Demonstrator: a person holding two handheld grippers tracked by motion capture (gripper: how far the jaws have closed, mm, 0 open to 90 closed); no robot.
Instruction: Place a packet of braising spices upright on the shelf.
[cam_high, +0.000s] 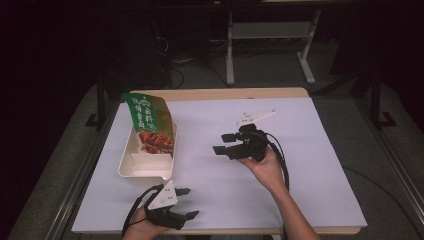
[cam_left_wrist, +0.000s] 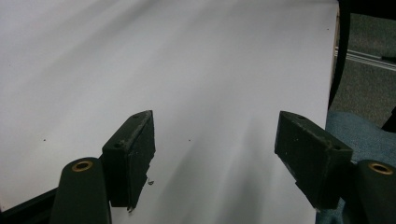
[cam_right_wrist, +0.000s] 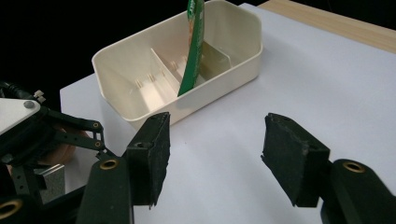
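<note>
At the bottom edge of the high view, left of centre, the left gripper (cam_high: 186, 203) sits low in the person's left hand (cam_high: 142, 227), its jaws spread apart and pointing toward the right of the frame, with nothing between them. Its grey three-cornered plate (cam_high: 164, 196) faces up. In the left gripper view the two black pads (cam_left_wrist: 133, 156) stand wide over bare white table cover (cam_left_wrist: 187, 70), and a strip of floor shows beyond the cover's edge at the right of that frame.

A little farther up, right of centre in the high view, the right hand (cam_high: 267, 167) holds the right gripper (cam_high: 223, 143) above the white sheet. Its jaws point toward the left of the frame and are also spread, gripping nothing. In the right gripper view its pads (cam_right_wrist: 152, 154) frame open sheet, and the left gripper shows at that frame's lower left.

Farther still, in the left half of the high view, a cream divided lunch box (cam_high: 131, 169) rests on the sheet, near but apart from both grippers. A green printed food pouch (cam_high: 148, 122) stands in it, leaning toward the upper left; it appears to sit in a far compartment, though the partitions are hard to read. In the right gripper view the pouch (cam_right_wrist: 192, 46) shows edge-on.

Beyond the sheet's far edge, a strip of wooden tabletop (cam_high: 225, 93) shows.
</note>
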